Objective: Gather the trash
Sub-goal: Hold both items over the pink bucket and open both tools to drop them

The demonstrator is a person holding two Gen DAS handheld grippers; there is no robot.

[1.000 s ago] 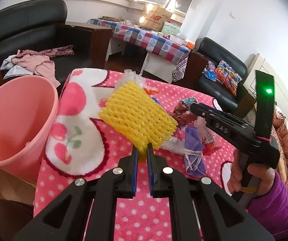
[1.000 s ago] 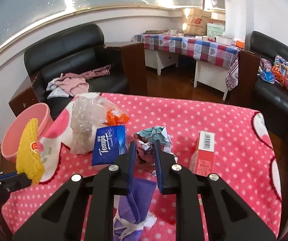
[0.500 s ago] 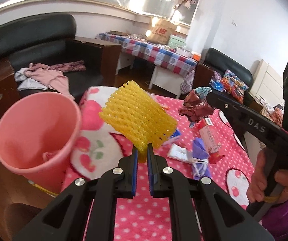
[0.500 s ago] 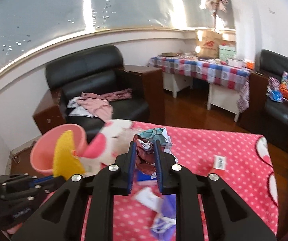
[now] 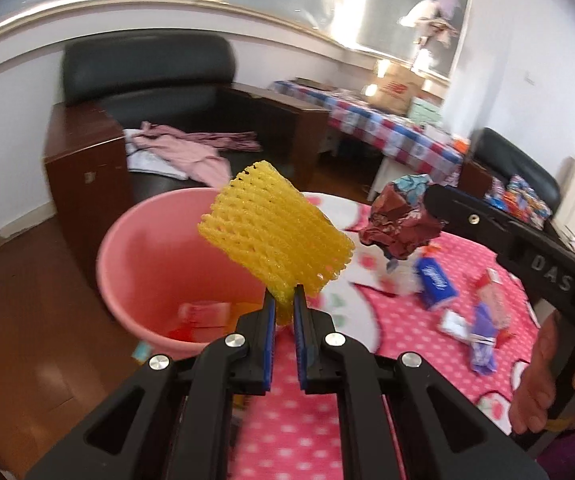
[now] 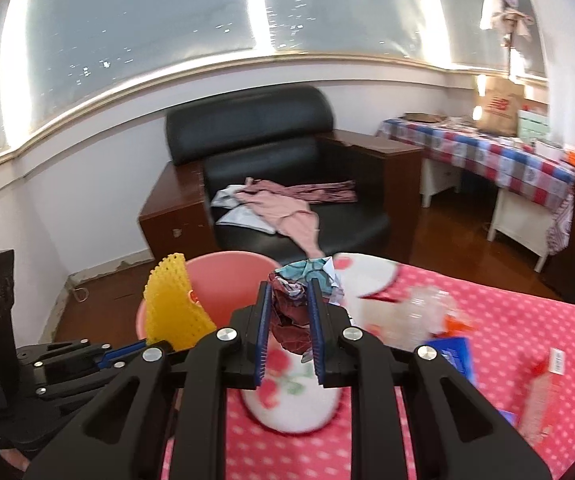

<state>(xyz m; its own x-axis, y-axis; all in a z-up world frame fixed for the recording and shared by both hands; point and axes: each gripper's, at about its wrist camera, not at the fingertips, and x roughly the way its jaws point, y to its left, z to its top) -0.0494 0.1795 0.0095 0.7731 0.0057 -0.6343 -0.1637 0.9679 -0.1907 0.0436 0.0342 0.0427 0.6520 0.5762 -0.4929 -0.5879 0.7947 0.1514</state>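
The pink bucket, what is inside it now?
In the pink bucket some pinkish and red trash lies at the bottom, too blurred to name. The yellow foam net in the left gripper covers part of the inside.

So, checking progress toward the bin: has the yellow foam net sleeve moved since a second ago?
Yes. The yellow foam net sleeve moved off the tablecloth toward the pink bucket.

Left wrist view: looks forward along own jaws, from above near desk edge, facing pink bucket (image 5: 159, 264) close below and black armchair (image 5: 155, 80) far behind. Right wrist view: sits further right, a bit higher, faces same armchair (image 6: 255, 136). Both views share bucket (image 6: 231, 272), armchair, checkered table (image 6: 487, 152), pink desk cover (image 6: 507, 340).
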